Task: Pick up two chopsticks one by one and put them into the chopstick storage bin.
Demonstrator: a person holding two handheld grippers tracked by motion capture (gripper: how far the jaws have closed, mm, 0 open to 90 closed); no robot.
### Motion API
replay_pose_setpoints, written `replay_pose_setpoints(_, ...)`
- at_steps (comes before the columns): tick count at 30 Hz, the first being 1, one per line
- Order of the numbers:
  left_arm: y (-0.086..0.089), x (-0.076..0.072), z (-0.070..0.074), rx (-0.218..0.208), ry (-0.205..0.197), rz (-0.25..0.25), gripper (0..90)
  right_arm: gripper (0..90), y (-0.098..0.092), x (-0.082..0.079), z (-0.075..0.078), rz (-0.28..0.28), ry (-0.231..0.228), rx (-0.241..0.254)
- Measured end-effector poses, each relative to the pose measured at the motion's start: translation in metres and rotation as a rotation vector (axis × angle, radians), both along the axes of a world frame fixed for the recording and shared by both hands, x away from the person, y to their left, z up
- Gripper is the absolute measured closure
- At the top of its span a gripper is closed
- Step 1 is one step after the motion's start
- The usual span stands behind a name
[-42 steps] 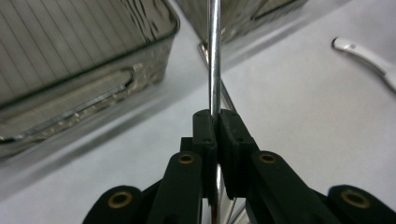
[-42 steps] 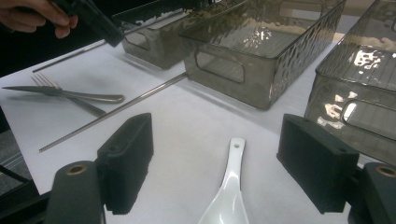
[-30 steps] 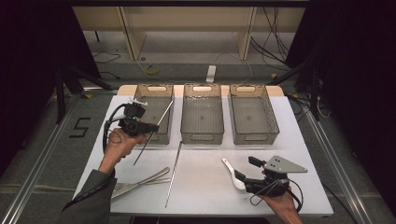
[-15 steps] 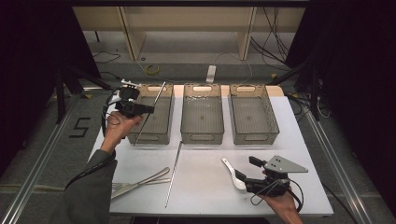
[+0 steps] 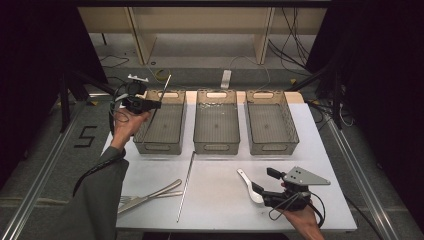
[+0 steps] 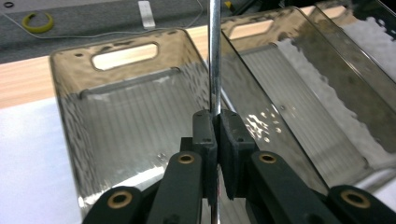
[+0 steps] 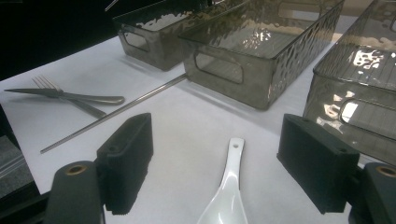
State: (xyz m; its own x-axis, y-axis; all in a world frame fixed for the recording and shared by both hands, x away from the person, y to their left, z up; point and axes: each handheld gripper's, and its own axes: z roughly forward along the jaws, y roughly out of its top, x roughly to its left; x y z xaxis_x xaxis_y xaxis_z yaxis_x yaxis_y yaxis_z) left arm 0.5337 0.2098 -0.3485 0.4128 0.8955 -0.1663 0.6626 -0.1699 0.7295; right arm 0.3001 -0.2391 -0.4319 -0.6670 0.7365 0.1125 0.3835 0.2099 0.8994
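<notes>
Three smoky translucent plastic bins with cut-out handles stand side by side along the far half of a white table (image 5: pixel 220 200): the left bin (image 5: pixel 161 125), the middle bin (image 5: pixel 216 125) and the right bin (image 5: pixel 270 125). All three look empty inside, with only their ribbed floors showing. The left hand-held gripper (image 5: pixel 150 105), held in the person's left hand (image 5: pixel 129 125) above the left bin's near-left side, has its two black jaws pressed together on a thin silver metal rod (image 5: pixel 161 97). In the left gripper view the same rod (image 6: pixel 214 56) rises straight up from between the closed jaws, crossing in front of the wall between the left and middle bins, and it also runs down below the jaws. On the table in front of the bins, a second long thin metal rod (image 5: pixel 186 186) lies lengthwise, its far end just at the middle bin's near-left corner. To its left, a silver table knife (image 5: pixel 150 196) and a silver fork (image 5: pixel 145 198) lie crossed together. Near the table's front right, the right hand-held gripper (image 5: pixel 265 187) rests low with its jaws wide apart. A white ceramic soup spoon (image 7: pixel 226 196) lies on the table between those open jaws, its handle pointing toward the bins.
</notes>
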Motion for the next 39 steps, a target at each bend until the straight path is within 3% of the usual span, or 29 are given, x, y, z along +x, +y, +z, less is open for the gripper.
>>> replay_pose_setpoints(4, 0.003, 0.006, -0.004, 0.008, -0.017, 0.014, 85.2, 27.2, 0.000, -0.001, 0.000, 0.003, 0.000, -0.002)
replay_pose_setpoints(7, 0.005, 0.013, -0.008, 0.039, -0.025, 0.030, 85.2, 27.2, 0.000, -0.001, 0.000, 0.002, 0.002, -0.002)
replay_pose_setpoints(20, 0.012, 0.027, -0.026, 0.028, -0.005, 0.084, 85.1, 27.2, 0.001, -0.001, -0.001, 0.009, 0.003, -0.002)
replay_pose_setpoints(30, 0.015, 0.026, -0.043, 0.028, 0.001, 0.087, 84.8, 27.2, 0.000, -0.001, -0.001, 0.007, 0.006, 0.001)
replay_pose_setpoints(36, 0.014, 0.026, -0.051, 0.065, 0.014, 0.082, 84.4, 27.2, 0.000, -0.001, -0.001, 0.007, 0.007, 0.002)
replay_pose_setpoints(39, 0.013, 0.026, -0.054, 0.054, 0.017, 0.083, 84.0, 27.2, 0.000, -0.001, -0.001, 0.007, 0.008, 0.002)
